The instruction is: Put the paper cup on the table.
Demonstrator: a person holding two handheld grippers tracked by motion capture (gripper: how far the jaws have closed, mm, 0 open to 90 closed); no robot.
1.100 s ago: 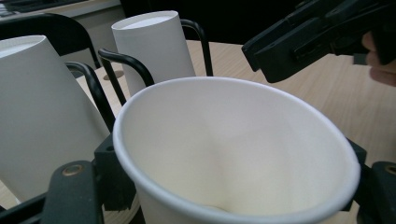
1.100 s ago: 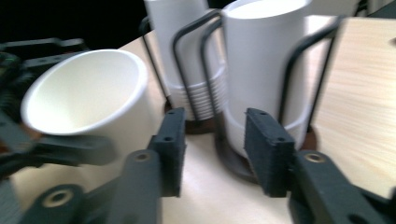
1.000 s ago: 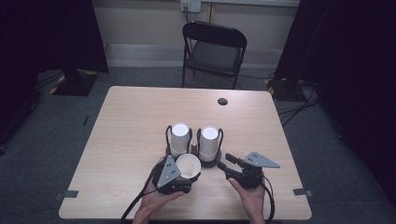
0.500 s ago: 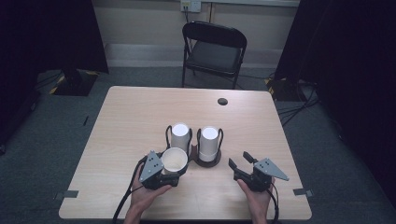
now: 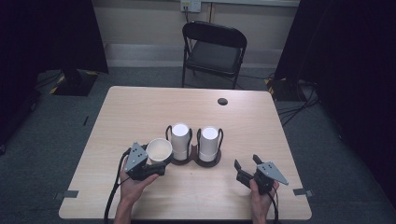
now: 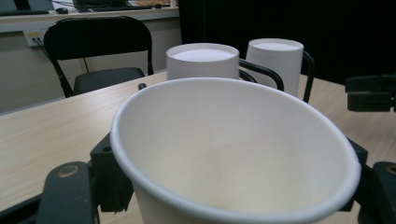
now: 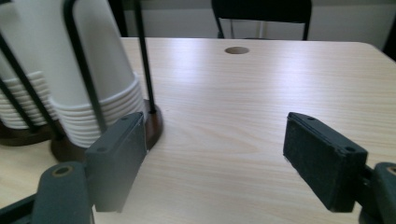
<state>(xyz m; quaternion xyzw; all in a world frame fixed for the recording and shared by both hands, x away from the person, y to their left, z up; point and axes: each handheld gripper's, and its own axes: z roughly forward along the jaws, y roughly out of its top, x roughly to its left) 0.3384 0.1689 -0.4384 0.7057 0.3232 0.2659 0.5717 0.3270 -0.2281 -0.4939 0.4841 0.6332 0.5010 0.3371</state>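
On the left, the left gripper (image 5: 156,158) holds one white paper cup (image 5: 159,150), mouth up, just left of the two stacks of white paper cups (image 5: 180,138) in their black wire stands. The cup looks freshly taken, so the next move is likely to set it down on the light wooden table (image 5: 140,107). On the right, the right gripper (image 5: 246,169) has just been opening, with nothing between its wide jaws.
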